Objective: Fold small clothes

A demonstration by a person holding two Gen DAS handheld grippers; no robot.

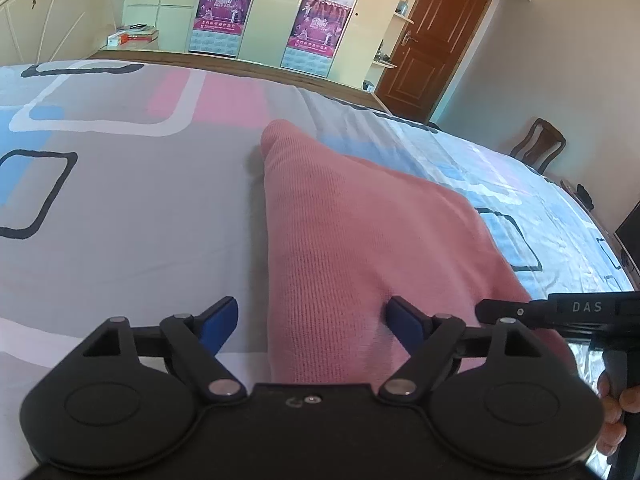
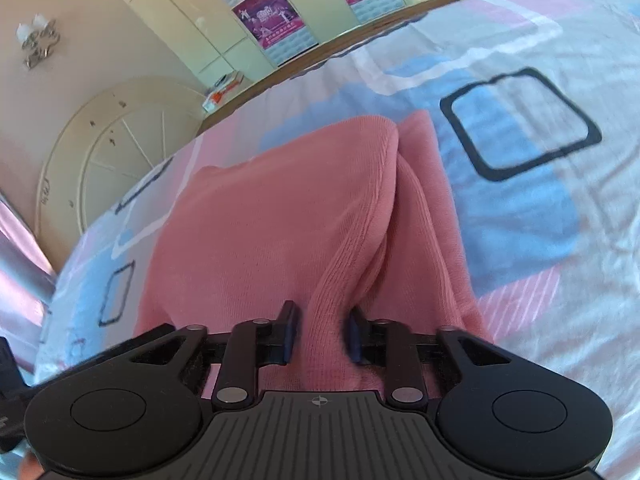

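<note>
A pink knitted garment (image 1: 340, 240) lies on the patterned bedsheet (image 1: 120, 208), its left edge running between the blue pads of my left gripper (image 1: 310, 320). That gripper stands open, low over the cloth; its right pad (image 1: 404, 320) rests against the fabric and the left pad (image 1: 218, 322) is over bare sheet. In the right wrist view the same pink garment (image 2: 260, 220) is bunched into a raised ridge, and my right gripper (image 2: 320, 334) is shut on that ridge, both pads pressing it. The other gripper's black body (image 1: 560, 312) shows at the right edge of the left wrist view.
The bed spreads wide around the garment, with a cream headboard (image 2: 112, 152) and a wardrobe with posters (image 1: 264, 12) beyond. A brown door (image 1: 436, 36) and a wooden chair (image 1: 540, 144) stand at the right. A person's fingers (image 1: 616, 412) hold the other handle.
</note>
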